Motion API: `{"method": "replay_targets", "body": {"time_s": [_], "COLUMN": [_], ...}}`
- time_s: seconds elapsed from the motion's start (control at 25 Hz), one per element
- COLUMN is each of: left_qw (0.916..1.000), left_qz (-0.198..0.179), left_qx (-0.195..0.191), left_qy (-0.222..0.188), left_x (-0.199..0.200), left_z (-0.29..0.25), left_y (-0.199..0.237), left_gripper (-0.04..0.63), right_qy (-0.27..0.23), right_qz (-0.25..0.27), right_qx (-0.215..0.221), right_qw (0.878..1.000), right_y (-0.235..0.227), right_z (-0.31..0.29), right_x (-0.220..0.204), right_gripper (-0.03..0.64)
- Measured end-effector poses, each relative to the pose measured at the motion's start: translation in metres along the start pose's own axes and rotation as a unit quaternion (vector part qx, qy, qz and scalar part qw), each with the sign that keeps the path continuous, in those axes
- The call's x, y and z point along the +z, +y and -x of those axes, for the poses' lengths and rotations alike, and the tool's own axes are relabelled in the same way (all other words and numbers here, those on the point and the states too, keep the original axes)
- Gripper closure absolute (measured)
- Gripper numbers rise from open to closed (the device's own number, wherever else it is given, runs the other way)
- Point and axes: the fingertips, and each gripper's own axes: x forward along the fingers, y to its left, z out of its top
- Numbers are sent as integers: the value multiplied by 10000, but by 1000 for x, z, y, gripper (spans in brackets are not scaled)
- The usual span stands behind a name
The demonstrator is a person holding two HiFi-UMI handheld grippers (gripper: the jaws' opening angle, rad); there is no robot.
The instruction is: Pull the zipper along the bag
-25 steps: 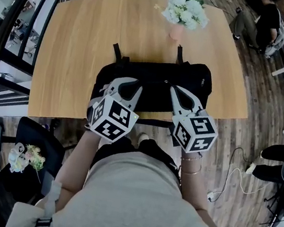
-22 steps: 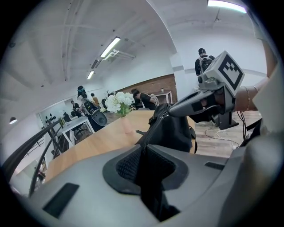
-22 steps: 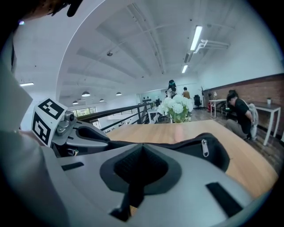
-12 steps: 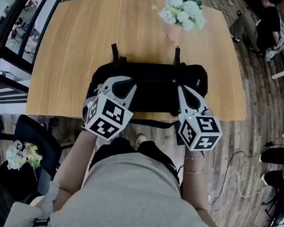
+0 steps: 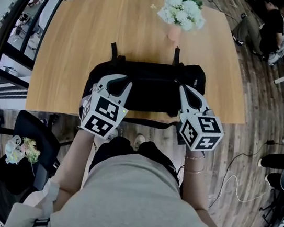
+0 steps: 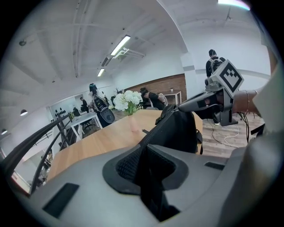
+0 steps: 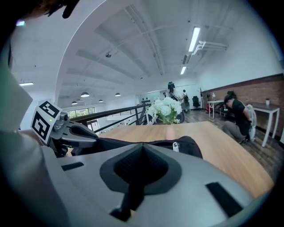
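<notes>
- The black bag (image 5: 156,86) lies lengthwise on the wooden table (image 5: 80,32), close to the edge nearest the person, with its two straps (image 5: 114,52) pointing towards the far side.
- The zipper (image 6: 156,127) runs along the bag's top ridge. In the left gripper view it shows as one dark line from that gripper's jaws across to the other gripper.
- The left gripper (image 5: 116,83) sits at the bag's left end. Its jaws are clamped on a fold of the black fabric right at the zipper line, anchoring that end.
- The right gripper (image 5: 188,95) sits near the bag's right end, well apart from the left one. Its jaws are pressed almost together on a thin dark strip, which I take to be the zipper's pull tab.
- Judging by that spacing, most of the zipper's run is already covered, with only a short stretch left before the bag's right end.
- Whether the teeth between the grippers are meshed or parted, no view shows clearly enough to say.
- What seems to be left is drawing the tab over the last stretch to the end while the left gripper holds the bag taut, then releasing both grips.
- Beyond the bag, a pink vase (image 5: 175,32) of white flowers (image 5: 181,10) stands near the table's far edge, clear of the work.
</notes>
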Motion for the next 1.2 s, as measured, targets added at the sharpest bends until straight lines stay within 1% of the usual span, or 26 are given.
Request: {"method": "replay_targets", "body": {"time_s": [0.2,0.36,0.48,0.76,0.96,1.12,1.2], "left_qw": [9998,9993,9991,9985,9977,9969,9959], "left_qz": [49,146,197,263,255,438,525], "left_qx": [196,341,366,476,608,630,716], "left_qy": [-13,1,19,55,139,188,182], "left_x": [-1,-2,1,0,-5,-6,-7], "left_z": [1,-1,-1,0,1,5,8], "left_y": [2,7,6,5,1,0,2], "left_gripper": [538,539,538,537,528,509,499], "right_qy": [-46,-105,-108,-102,-158,-114,-60], "right_qz": [-6,-94,-152,-88,-141,-61,2], "right_qx": [-79,-281,-328,-278,-193,-217,-230], "right_qw": [10000,9995,9993,9995,9996,9997,9997], "right_y": [-18,-43,-57,-57,-53,-48,-46], "right_z": [6,13,18,19,20,23,22], "right_x": [-1,0,1,-3,-4,-5,-6], "right_gripper": [606,606,603,603,603,603,603]}}
